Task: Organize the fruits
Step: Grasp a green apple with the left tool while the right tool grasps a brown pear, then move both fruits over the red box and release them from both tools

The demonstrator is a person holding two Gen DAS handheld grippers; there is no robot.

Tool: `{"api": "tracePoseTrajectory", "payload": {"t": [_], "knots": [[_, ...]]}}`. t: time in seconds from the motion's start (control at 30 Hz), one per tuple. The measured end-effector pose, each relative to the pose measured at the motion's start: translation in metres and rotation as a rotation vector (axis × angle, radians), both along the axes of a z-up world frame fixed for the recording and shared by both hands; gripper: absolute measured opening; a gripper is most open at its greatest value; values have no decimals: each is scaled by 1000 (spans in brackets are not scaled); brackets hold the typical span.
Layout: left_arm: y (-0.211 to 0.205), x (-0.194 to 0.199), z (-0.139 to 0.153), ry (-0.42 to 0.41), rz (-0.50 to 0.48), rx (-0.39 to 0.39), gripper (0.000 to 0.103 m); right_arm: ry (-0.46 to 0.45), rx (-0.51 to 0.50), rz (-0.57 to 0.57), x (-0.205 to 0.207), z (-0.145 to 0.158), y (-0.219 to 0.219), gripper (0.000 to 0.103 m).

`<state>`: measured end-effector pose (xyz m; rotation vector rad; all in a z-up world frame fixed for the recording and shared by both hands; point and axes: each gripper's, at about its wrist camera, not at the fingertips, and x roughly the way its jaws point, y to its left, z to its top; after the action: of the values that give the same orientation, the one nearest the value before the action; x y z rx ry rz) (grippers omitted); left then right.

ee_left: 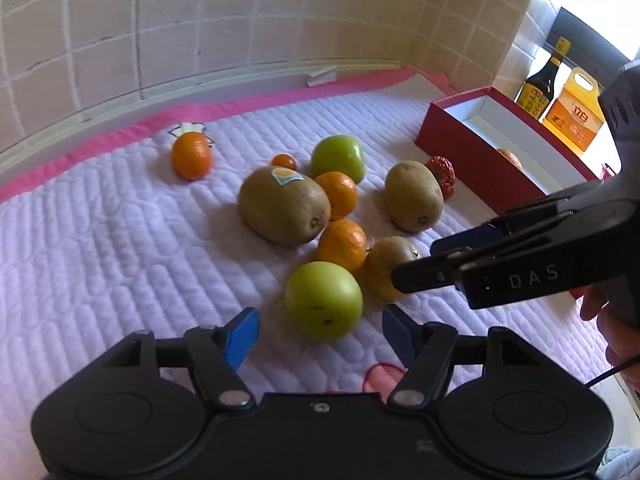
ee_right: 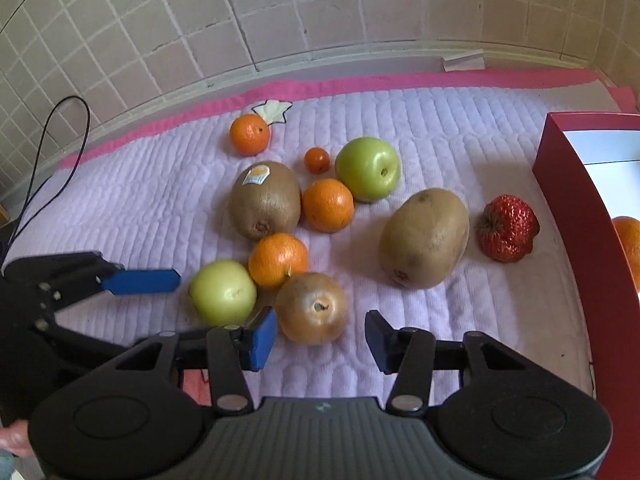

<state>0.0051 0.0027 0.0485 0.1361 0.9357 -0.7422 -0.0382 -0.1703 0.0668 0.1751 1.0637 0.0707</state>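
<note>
Fruit lies loose on a lilac quilted mat [ee_left: 100, 240]: two kiwis [ee_right: 265, 200] [ee_right: 424, 238], several oranges, a strawberry [ee_right: 508, 227] and two green apples. My left gripper [ee_left: 320, 336] is open, and the near green apple [ee_left: 323, 300] sits just ahead between its blue pads without touching them. My right gripper [ee_right: 320, 336] is open around a brownish-yellow round fruit [ee_right: 312, 308]; its left pad is close to the fruit and a gap shows on the right. A red box [ee_left: 460, 140] with a white inside holds an orange [ee_right: 630, 240].
A tiled wall rises behind the mat's pink border. A dark sauce bottle [ee_left: 540, 80] and an orange jug [ee_left: 574, 116] stand behind the box. A black cable [ee_right: 52, 152] hangs at the left. A hand [ee_left: 616, 320] grips the right tool's handle.
</note>
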Motion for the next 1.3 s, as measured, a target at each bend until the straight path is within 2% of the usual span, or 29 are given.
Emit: {"api": "tracePoseTrajectory", "payload": {"t": [0.17,0.3,0.47,0.5,0.53,0.6,0.7,0.83,0.93,1.13,1.3], "knots": [[-10,2,-4,-29,-7,28,81,25,25,-14,11,-13,1,52],[-13,2,-6,-24,-15,32,67,28,27,-13,15,-17,3,52],[-17,2,-8,-29,-24,45,64,31,37,-22,18,-19,2,52],[-18,2,-9,-29,-25,47,56,31,37,-24,18,-20,1,52],[-19,2,-10,-30,-25,51,54,32,36,-23,19,-20,1,51],[-19,1,-10,-39,-28,56,54,29,37,-18,19,-20,1,45],[-18,-2,-4,-41,-35,50,54,19,41,-24,16,-17,-1,44],[-18,-8,25,-90,-59,2,54,-38,63,-55,4,6,-13,44],[-30,-13,55,-166,-86,-26,54,-117,52,-104,-7,36,-29,44],[-82,-9,106,-268,-200,-104,54,-293,-34,-263,-39,102,-78,44],[-136,-2,135,-346,-315,-157,54,-381,-130,-412,-70,137,-119,44]]}}
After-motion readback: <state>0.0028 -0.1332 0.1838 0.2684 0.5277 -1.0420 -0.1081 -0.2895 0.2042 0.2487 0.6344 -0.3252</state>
